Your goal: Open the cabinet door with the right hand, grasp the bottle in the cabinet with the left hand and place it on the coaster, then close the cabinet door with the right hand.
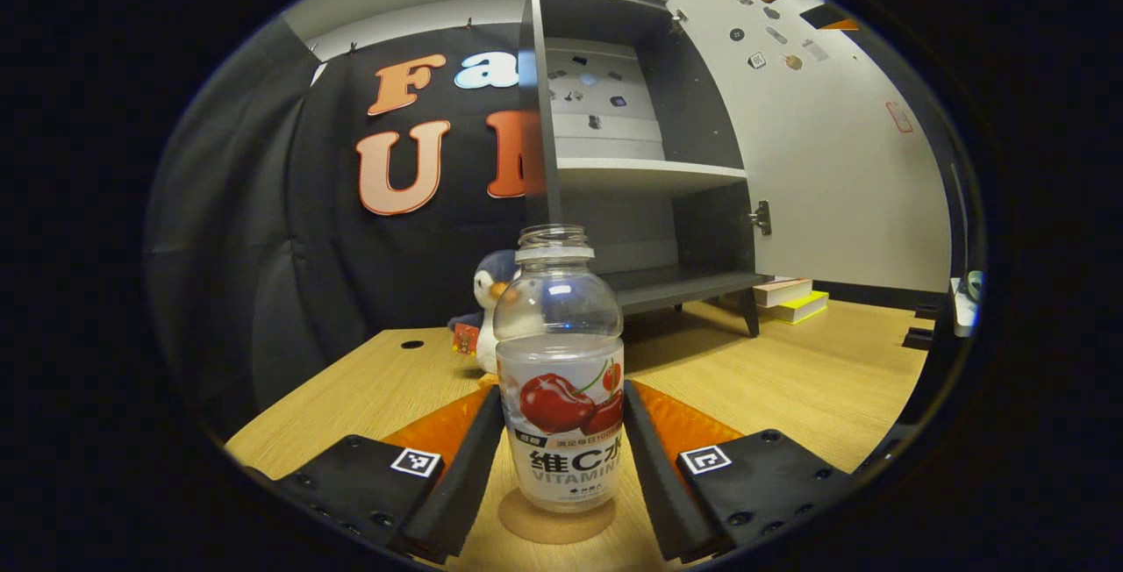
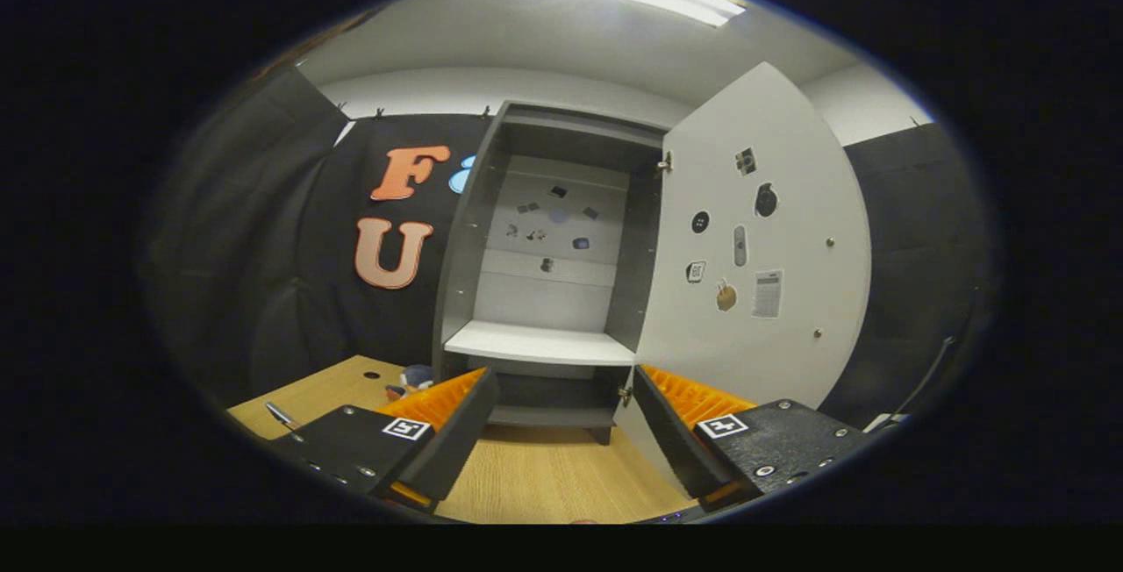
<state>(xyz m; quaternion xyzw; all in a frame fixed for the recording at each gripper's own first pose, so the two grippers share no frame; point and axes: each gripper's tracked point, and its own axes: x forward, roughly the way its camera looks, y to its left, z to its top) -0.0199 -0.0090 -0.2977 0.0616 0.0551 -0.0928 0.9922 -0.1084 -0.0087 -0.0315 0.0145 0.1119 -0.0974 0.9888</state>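
Note:
A clear, capless bottle point(image 1: 559, 361) with a cherry label stands upright on a round cork coaster point(image 1: 555, 526) on the wooden table. My left gripper point(image 1: 561, 396) is shut on the bottle, one finger against each side of the label. Behind it the grey cabinet point(image 1: 645, 173) stands with its white door point(image 1: 833, 160) swung wide to the right and its shelves bare. In the right gripper view, my right gripper point(image 2: 564, 379) is open and holds nothing. It hovers above the table, facing the cabinet point(image 2: 544, 344) and its open door point(image 2: 754, 291).
A plush penguin point(image 1: 487, 291) sits on the table just behind the bottle, left of the cabinet's foot. A small stack of flat boxes point(image 1: 790, 298) lies under the open door. The wooden table point(image 1: 790, 379) stretches wide to the right.

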